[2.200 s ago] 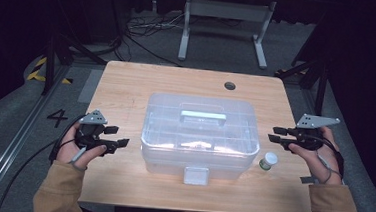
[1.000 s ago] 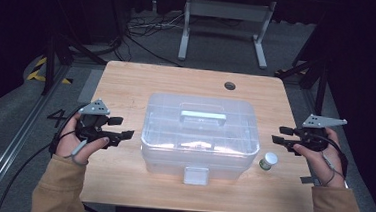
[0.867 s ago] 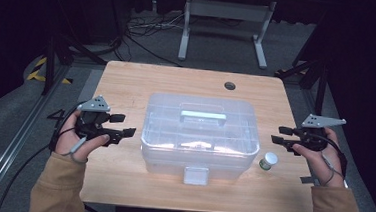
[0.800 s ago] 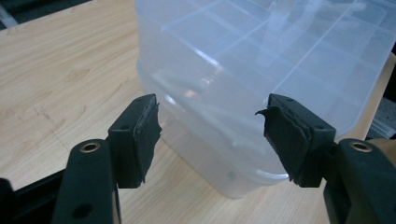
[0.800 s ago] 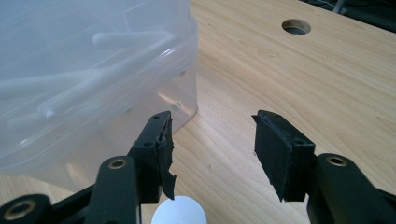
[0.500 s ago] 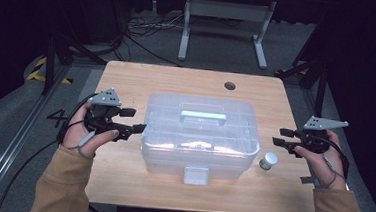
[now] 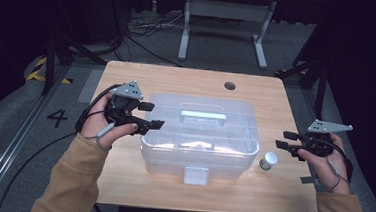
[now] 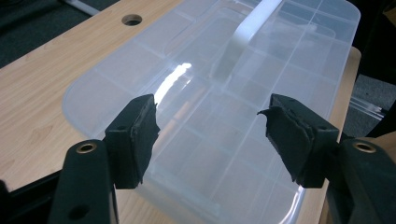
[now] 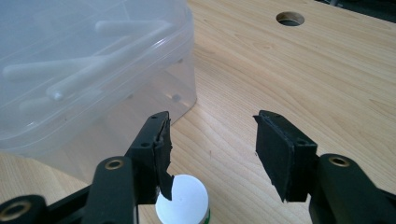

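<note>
- Left claw (image 7: 147, 119) hangs spread over the left end of the clear lidded box (image 7: 201, 137), nothing between its jaws.
- Box sits mid-surface (image 7: 178, 80).
- Right claw (image 7: 284, 143) gapes, empty, just above the white-capped jar (image 7: 269, 161) beside the box.

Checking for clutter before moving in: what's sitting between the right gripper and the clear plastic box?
A small white-capped jar stands between the right gripper and the clear plastic box; otherwise that strip of table is bare wood. The high view shows this; the right gripper view shows the jar's cap by its jaws.
</note>
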### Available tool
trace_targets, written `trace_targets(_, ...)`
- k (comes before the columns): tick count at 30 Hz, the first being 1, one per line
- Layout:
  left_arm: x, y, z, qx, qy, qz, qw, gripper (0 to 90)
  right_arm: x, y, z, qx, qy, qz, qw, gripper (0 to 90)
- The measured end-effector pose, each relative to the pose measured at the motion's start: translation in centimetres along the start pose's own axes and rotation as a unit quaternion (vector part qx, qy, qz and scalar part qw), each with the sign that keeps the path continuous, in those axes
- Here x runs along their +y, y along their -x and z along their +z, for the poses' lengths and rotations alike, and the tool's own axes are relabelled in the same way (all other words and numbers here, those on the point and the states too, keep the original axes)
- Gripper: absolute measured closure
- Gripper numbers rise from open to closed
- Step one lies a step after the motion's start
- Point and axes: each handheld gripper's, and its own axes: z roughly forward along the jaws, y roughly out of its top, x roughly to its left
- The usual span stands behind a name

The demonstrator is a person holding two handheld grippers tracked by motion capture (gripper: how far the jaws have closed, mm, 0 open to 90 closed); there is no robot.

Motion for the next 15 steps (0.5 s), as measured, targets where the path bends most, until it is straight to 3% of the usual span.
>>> trace_targets(15, 2.1, 1.1, 3.1, -0.010, -0.014, 0.025, 0.9995, 33.2, 0.0, 0.0, 0.1, 0.003, -0.002, 0.000, 1.0000, 45.9)
